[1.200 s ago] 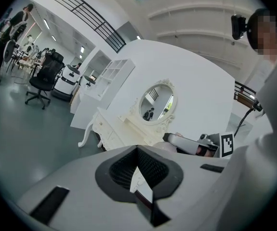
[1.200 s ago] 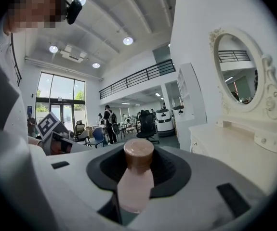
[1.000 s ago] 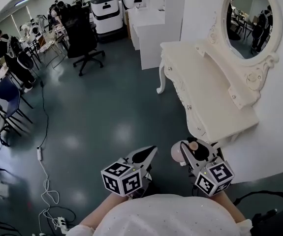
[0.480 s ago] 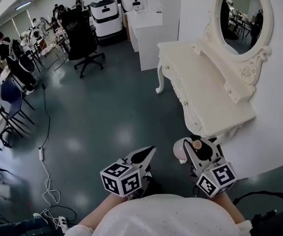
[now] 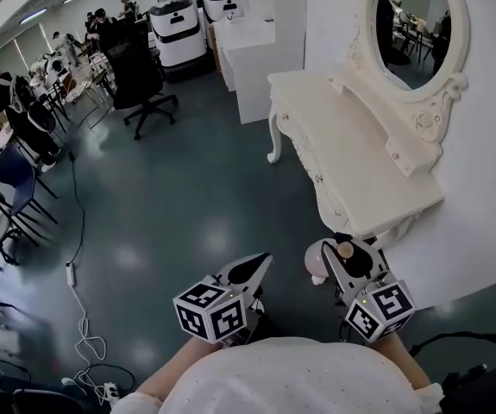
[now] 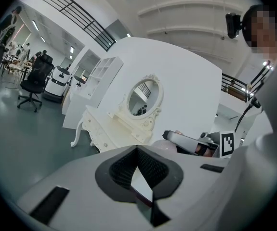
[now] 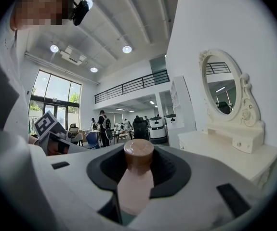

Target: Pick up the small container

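The small container (image 5: 316,262) is a pale pink bottle with a brown round cap (image 7: 138,151). My right gripper (image 5: 337,250) is shut on it and holds it in the air just short of the near end of the white dressing table (image 5: 351,166). In the right gripper view the container (image 7: 135,186) stands upright between the black pads, cap on top. My left gripper (image 5: 261,262) hovers to its left over the floor, jaws together in a point with nothing in them. The left gripper view shows the container's body (image 6: 165,146) beside the right gripper.
An oval mirror (image 5: 413,26) in an ornate frame stands on the dressing table against a white wall. White cabinets (image 5: 252,50), a black office chair (image 5: 140,76) and several people at desks are across the grey-green floor (image 5: 170,214). Cables and a power strip (image 5: 71,272) lie at left.
In the head view the dressing table and mirror have slid left and now sit nearer to both grippers. The right gripper's hold on the container is unchanged.
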Demonstrator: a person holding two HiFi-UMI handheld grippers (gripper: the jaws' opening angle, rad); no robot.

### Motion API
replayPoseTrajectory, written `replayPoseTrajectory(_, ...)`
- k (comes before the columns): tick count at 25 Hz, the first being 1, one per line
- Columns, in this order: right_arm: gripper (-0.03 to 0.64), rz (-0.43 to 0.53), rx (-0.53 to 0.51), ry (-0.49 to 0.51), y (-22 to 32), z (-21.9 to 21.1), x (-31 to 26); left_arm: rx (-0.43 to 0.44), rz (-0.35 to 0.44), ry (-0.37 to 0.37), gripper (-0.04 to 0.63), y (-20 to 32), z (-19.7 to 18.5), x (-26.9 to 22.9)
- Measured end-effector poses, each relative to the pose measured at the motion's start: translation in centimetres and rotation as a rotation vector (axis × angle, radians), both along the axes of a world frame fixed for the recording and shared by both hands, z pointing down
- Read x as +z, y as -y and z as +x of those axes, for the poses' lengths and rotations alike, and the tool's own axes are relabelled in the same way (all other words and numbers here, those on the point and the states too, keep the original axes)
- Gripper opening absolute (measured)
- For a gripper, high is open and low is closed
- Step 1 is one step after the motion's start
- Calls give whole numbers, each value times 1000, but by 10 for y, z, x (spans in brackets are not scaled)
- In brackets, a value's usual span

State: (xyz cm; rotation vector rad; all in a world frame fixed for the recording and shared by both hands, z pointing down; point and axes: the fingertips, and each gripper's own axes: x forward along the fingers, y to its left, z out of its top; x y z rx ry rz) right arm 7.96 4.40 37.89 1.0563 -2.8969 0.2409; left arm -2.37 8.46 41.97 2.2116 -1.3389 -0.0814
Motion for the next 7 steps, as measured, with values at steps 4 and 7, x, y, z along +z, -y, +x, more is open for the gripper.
replayPoseTrajectory(4, 121, 2, 10, -1, 5, 4, -2, 4, -3, 2, 2, 2, 2, 0)
replayPoseTrajectory(7, 121, 9, 15, -1, 9, 5, -5, 6, 3, 7, 2, 5, 1, -4)
